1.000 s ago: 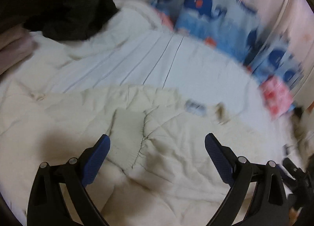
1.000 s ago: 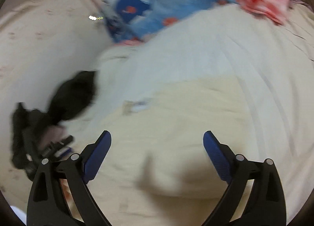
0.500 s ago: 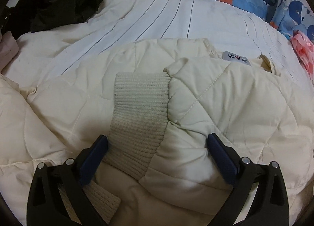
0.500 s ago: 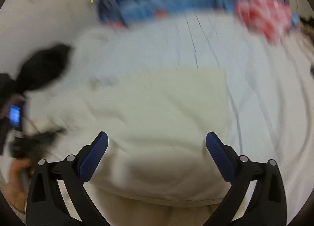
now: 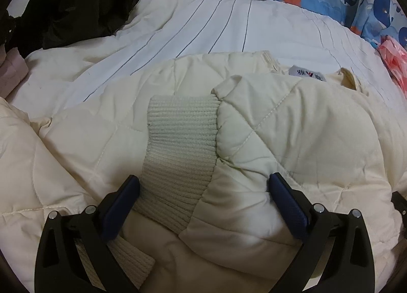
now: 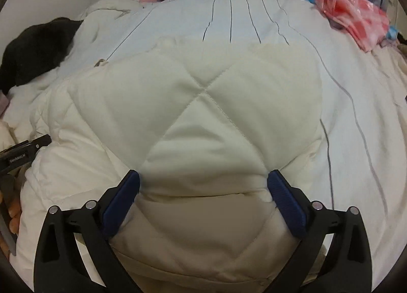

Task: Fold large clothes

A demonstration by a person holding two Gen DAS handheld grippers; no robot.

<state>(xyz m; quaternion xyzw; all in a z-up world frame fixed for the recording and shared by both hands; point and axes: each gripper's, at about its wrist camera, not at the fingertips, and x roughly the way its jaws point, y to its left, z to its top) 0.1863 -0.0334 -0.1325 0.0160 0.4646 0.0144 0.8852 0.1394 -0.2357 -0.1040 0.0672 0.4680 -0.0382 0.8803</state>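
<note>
Both grippers hung spread over a cream quilted jacket on the bed, gripping nothing.

The left gripper (image 5: 203, 191) stood released, its jaws wide, with the jacket (image 5: 292, 127) under and ahead of it; the ribbed cuff (image 5: 178, 145) of a folded-in sleeve ran between the fingers. The right gripper (image 6: 203, 186) had just opened to its widest, a quilted panel of the jacket (image 6: 203, 104) bulging between its jaws, pads not pressing. Beyond both lay a white striped bedspread (image 6: 241, 13), with a black garment (image 5: 76, 3) far off to the left.
</note>
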